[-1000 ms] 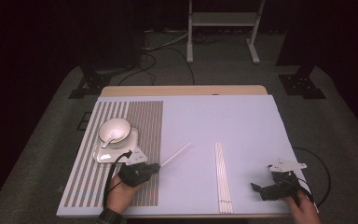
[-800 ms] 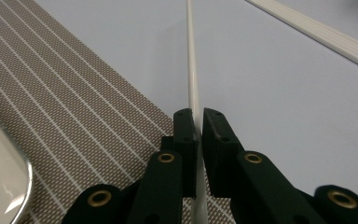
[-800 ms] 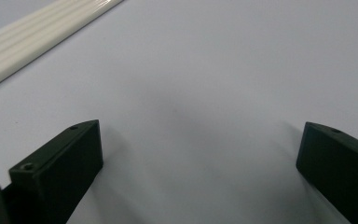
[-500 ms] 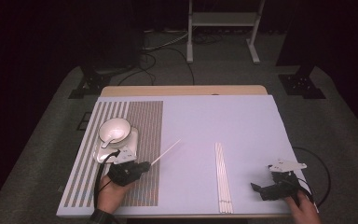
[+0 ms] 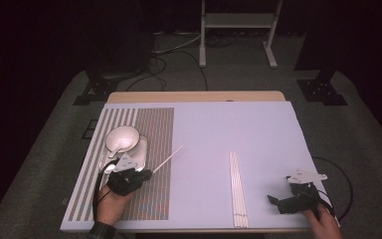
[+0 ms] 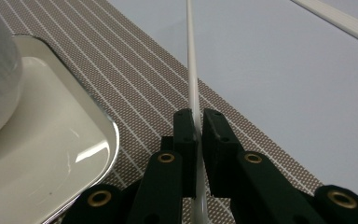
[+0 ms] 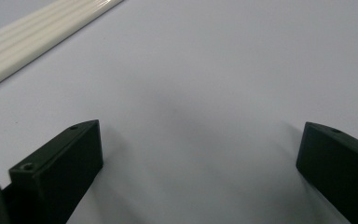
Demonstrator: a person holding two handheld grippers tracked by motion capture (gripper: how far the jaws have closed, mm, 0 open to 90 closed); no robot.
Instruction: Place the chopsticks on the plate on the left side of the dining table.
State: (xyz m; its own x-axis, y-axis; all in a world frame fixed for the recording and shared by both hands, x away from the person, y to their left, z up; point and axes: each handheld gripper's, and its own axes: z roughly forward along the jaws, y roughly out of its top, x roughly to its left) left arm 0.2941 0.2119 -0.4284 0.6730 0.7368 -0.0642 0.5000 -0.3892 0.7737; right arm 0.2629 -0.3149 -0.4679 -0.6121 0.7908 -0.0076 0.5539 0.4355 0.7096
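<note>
High view, items as I find them. Left gripper (image 5: 144, 174): near left of the table, over the striped placemat (image 5: 151, 129), jaws clamped on one white chopstick (image 5: 168, 156). I hold the stick near its lower end, so most of its length juts far-right, off the mat's edge and above the white tabletop (image 5: 238, 124). In the left gripper view the chopstick (image 6: 192, 79) runs straight up between the two pads, which pinch it on both sides; I judge the low hold is chosen so the long end can be steered and laid down flat.

White bowl (image 5: 122, 138): on a small white tray (image 5: 140, 149), far-left of the left gripper, on the mat. The tray's rim (image 6: 107, 140) lies just beside the jaws, apart from them. I read this as a place setting, the stick meant to go beside the tray.

Remaining chopsticks (image 5: 238, 189): a tidy bundle, lengthwise near-to-far, right of centre, well apart from the held one.

Right gripper (image 5: 277, 203): near right corner, resting low, jaws spread wide with nothing between; bare table shows in the gap, in the right gripper view. Parked, I judge, clear of the bundle (image 7: 42, 30).
</note>
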